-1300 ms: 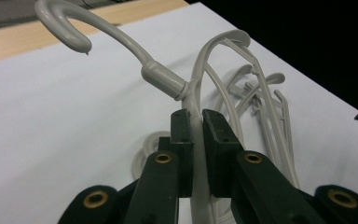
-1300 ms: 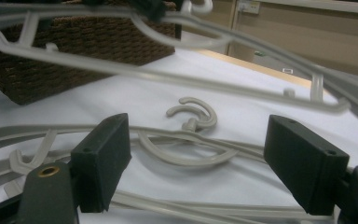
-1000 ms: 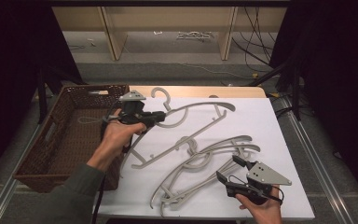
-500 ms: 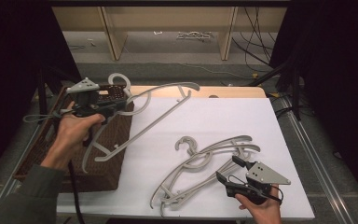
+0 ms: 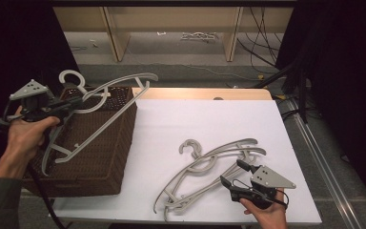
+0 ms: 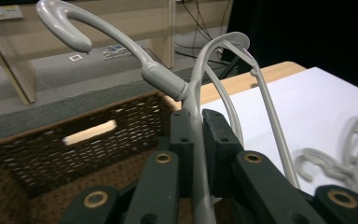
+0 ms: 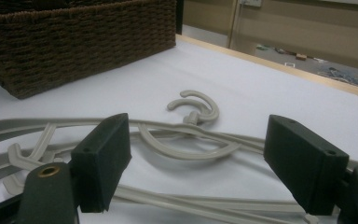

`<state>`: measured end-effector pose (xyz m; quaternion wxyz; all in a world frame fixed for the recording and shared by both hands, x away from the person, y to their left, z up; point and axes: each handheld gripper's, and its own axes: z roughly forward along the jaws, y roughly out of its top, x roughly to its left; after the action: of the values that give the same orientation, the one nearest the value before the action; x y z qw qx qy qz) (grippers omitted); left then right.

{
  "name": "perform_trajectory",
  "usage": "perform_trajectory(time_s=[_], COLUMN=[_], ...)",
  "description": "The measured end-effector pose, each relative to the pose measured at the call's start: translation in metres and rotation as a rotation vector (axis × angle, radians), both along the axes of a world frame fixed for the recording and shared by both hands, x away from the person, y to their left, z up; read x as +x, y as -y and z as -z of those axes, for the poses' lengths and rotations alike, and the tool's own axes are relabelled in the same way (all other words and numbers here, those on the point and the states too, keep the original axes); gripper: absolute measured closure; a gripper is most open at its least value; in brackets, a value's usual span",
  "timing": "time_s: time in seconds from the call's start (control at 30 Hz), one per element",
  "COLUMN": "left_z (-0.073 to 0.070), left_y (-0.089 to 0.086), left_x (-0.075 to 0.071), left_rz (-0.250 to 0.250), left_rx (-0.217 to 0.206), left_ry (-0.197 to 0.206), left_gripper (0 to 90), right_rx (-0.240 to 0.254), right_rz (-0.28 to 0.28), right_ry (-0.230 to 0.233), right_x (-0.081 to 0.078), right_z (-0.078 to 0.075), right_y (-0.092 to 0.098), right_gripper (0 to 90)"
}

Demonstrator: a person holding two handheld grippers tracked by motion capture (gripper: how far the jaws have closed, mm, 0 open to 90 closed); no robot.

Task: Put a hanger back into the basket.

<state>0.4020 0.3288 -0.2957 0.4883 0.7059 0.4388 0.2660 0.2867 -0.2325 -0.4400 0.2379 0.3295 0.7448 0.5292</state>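
Over the wicker basket (image 5: pixel 95 157) at the left edge of the worktop (image 5: pixel 205 124), I carry one grey hanger (image 5: pixel 106 102) in my left gripper (image 5: pixel 74 104).

My left jaws pinch the hanger just below its hook, so it hangs level and its long arms should clear the basket rim on the way in. Near the front right corner my right gripper (image 5: pixel 232 173) rests on the white sheet with jaws spread wide, pointing at the pile of hangers (image 5: pixel 209 164) lying just beyond them; I judge it is parked there ready for the next pick.
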Motion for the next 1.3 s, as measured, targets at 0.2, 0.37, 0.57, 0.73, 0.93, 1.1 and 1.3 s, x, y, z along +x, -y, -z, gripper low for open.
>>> perform_trajectory(time_s=[0.2,0.37,0.57,0.73,0.93,1.1,1.3], left_z=[0.013,0.027,0.038,0.043,0.051,0.058,0.073], left_y=[-0.027,-0.048,-0.064,-0.07,-0.076,-0.075,-0.071], left_x=[0.003,0.008,0.012,0.015,0.02,0.021,0.029], left_rz=[-0.043,-0.096,-0.098,-0.081,-0.083,-0.078,-0.074], left_rx=[0.02,0.044,0.121,0.148,0.196,0.204,0.258], left_ry=[-0.011,-0.027,-0.012,0.019,-0.013,-0.032,-0.063], left_gripper=[83.0,83.0,82.9,82.9,82.9,82.9,82.8], right_rx=[-0.024,-0.032,-0.029,-0.013,-0.046,-0.02,-0.043], right_rz=[0.005,-0.003,0.003,-0.013,-0.006,-0.013,-0.012], right_ry=[0.012,0.011,0.006,0.003,-0.012,0.012,-0.028], right_x=[0.001,0.002,0.002,0.003,0.001,0.004,0.001], right_z=[0.0,0.001,0.002,0.003,0.001,0.003,0.001], right_y=[0.001,-0.001,-0.001,-0.002,0.0,-0.002,-0.002], right_gripper=[24.0,24.2,24.2,24.3,24.3,24.3,24.3])
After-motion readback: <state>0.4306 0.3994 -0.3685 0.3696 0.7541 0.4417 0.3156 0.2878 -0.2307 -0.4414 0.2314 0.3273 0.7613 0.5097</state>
